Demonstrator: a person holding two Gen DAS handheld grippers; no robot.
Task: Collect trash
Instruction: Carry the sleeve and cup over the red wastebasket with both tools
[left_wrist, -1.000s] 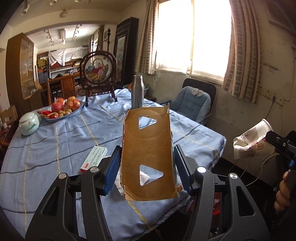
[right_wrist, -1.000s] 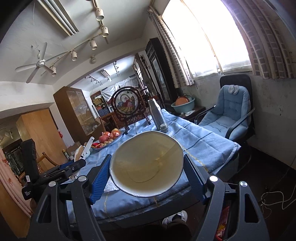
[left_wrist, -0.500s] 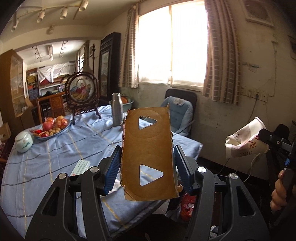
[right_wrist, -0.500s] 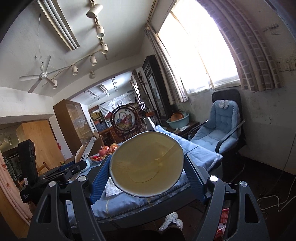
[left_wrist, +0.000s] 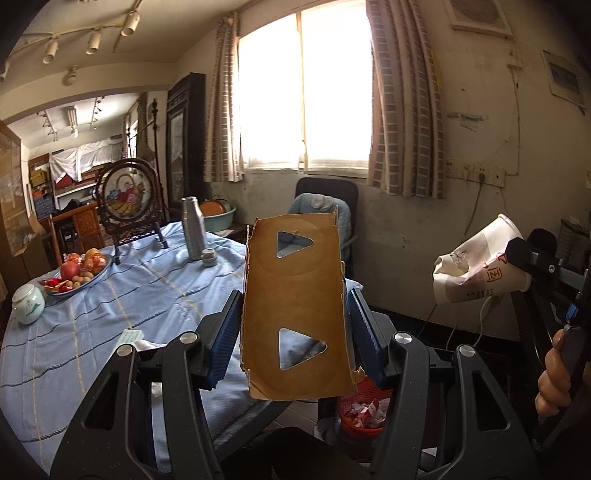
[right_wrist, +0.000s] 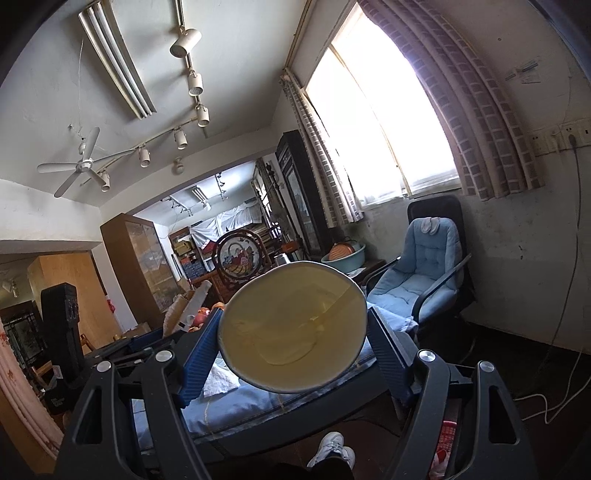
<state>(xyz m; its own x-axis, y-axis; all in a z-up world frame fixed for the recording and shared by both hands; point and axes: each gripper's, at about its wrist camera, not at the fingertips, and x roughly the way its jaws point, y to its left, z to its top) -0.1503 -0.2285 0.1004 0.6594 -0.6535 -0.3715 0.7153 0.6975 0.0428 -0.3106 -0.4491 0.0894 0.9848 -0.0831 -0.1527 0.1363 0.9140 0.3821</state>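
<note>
the left gripper (left_wrist: 293, 325) pinches a torn brown cardboard piece (left_wrist: 295, 306) with two triangular cut-outs between its blue pads, held in the air past the edge of the table (left_wrist: 92, 332). the right gripper (right_wrist: 293, 336) clamps a crumpled paper cup (right_wrist: 291, 326) by its sides, mouth toward the camera. a red basket (left_wrist: 364, 410) holding scraps sits on the floor below the left gripper, beside the table.
</note>
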